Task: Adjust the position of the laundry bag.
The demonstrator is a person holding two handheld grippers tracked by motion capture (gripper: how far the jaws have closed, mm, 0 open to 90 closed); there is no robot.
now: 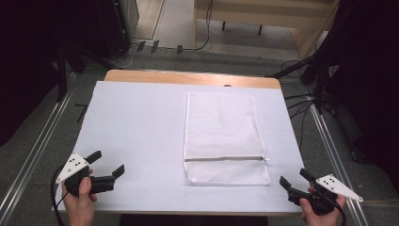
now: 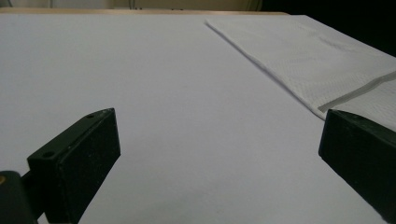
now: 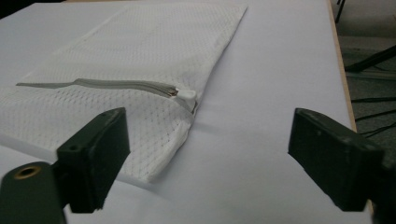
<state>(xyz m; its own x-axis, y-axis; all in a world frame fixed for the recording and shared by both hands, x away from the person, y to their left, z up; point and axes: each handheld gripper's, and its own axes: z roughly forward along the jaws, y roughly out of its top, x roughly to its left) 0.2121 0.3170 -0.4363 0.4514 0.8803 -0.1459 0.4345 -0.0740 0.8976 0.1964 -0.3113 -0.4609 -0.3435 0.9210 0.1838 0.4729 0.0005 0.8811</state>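
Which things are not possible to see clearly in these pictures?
- Mesh bag contents: high view, the weave is too fine to see through.
- Bag's far end: left gripper view, cut by the frame edge.
- Zipper pull: right gripper view, too small to read its shape.

i can read no text, label, brand or number anywhere from my seat. the white mesh zippered laundry bag [image 1: 227, 136] carries no print, and the white sheet covering the wooden table [image 1: 136, 127] is blank too.
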